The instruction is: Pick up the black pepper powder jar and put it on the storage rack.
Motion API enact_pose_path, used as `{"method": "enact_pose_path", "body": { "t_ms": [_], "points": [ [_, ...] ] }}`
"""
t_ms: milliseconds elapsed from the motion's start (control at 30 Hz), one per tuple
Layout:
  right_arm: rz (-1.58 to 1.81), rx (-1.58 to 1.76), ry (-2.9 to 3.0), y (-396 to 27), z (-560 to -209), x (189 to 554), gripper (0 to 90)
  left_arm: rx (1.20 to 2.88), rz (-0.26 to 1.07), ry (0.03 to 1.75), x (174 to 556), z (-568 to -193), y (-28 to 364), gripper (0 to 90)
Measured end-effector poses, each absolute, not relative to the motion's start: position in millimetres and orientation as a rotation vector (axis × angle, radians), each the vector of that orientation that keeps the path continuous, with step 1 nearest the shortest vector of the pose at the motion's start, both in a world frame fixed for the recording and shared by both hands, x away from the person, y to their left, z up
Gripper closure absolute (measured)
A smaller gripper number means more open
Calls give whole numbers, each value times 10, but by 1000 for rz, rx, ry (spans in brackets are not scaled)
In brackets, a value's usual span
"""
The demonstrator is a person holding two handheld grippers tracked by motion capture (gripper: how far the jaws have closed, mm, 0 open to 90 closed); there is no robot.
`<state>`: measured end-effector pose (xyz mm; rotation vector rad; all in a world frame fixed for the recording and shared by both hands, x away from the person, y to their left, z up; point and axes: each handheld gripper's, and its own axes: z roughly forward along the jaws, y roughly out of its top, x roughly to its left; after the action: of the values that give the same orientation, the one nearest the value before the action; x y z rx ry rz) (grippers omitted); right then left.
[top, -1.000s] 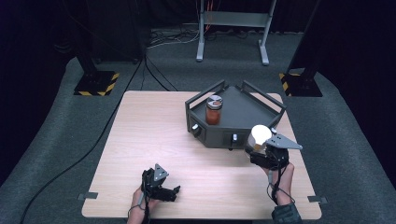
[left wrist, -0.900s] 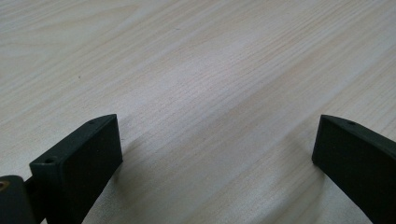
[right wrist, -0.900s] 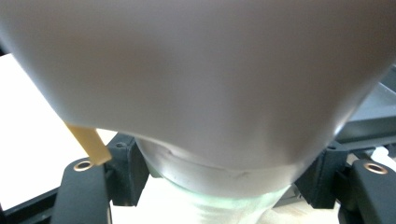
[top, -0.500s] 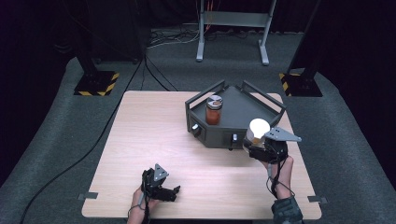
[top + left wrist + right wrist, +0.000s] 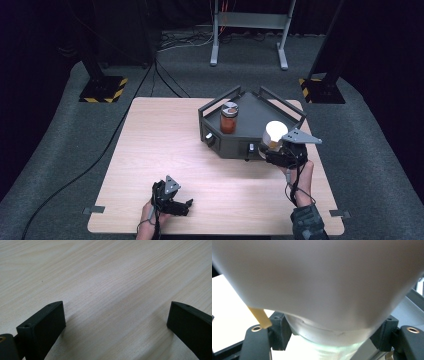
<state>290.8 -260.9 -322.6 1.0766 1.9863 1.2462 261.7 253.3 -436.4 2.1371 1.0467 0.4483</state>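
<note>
My right gripper (image 5: 274,151) is shut on a jar with a white lid (image 5: 275,132), held at the near right corner of a black angular tray (image 5: 227,148). In the right gripper view the white lid (image 5: 319,277) looms over the glass body (image 5: 324,336), which sits clamped between the jaws of the right gripper (image 5: 332,333). A second jar with red contents (image 5: 228,119) stands upright inside the tray. Near the table's front edge, my left gripper (image 5: 181,205) rests open; in the left gripper view (image 5: 115,320) only bare wood lies between its jaws.
The wooden table (image 5: 165,140) has free room left of the tray. A small yellow tab (image 5: 260,317) hangs beside the held jar. Beyond the table are a metal stand (image 5: 247,30), cables and black-and-yellow striped bases (image 5: 102,89) on the grey floor.
My right gripper has carried the white-lidded jar forward, closer to the tray's near right corner. The left gripper has stayed put.
</note>
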Motion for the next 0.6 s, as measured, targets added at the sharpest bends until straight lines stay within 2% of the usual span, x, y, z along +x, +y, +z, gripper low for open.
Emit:
{"method": "enact_pose_path", "body": {
  "t_ms": [600],
  "points": [
    [1230,1060,1989,-2542,-3025,3104,296,2137,449,1046,2616,-4364,2533,15]
  ]
}}
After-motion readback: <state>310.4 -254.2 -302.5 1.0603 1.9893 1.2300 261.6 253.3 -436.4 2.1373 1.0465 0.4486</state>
